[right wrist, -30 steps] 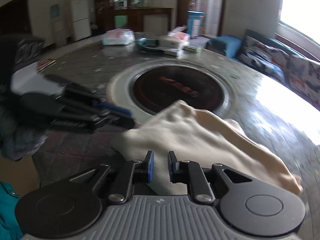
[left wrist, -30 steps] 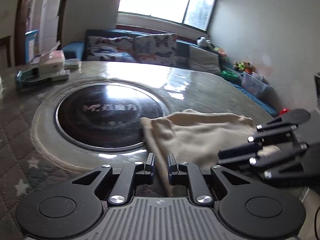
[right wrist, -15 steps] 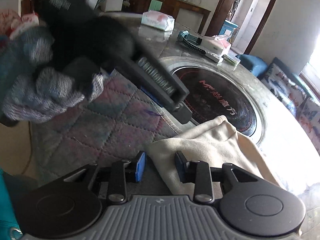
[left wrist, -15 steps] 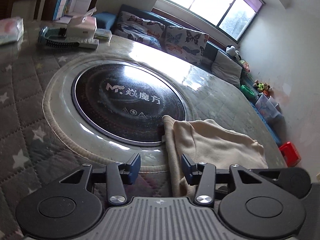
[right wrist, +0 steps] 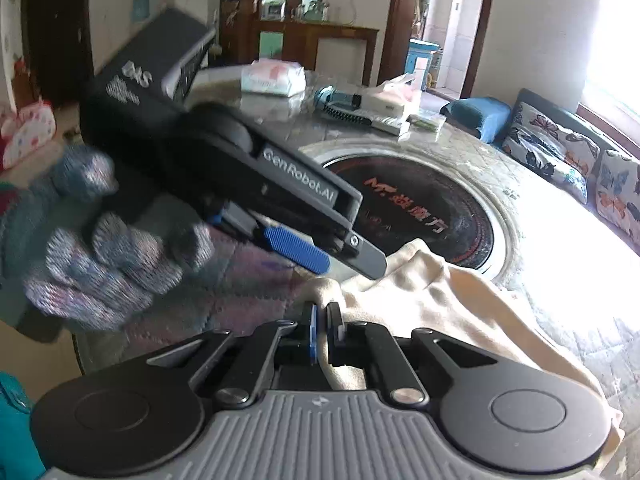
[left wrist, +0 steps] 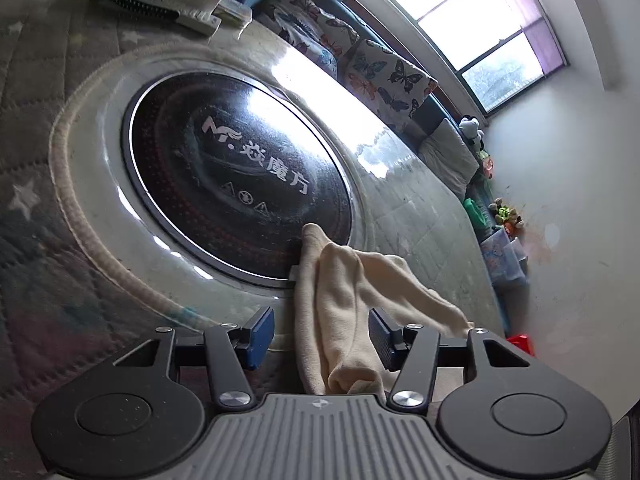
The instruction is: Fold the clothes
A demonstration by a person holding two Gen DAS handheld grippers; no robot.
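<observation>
Cream rumpled cloth point(right wrist: 432, 296) pinched in right claw point(right wrist: 322, 330), between opening left claw point(left wrist: 320, 338).

One cream garment point(left wrist: 340, 312) lies on the one round tabletop point(left wrist: 420, 216), which has one black glass hotplate point(left wrist: 240, 176) set into it. Two hand-held grippers are in view: the left hand-held gripper point(right wrist: 340, 258) and the right hand-held gripper point(right wrist: 325, 334). One gloved hand point(right wrist: 100, 256) shows. Two butterfly-print cushions point(left wrist: 390, 80) sit on one sofa point(right wrist: 560, 120). One tissue pack point(right wrist: 274, 76) is on the tabletop.
</observation>
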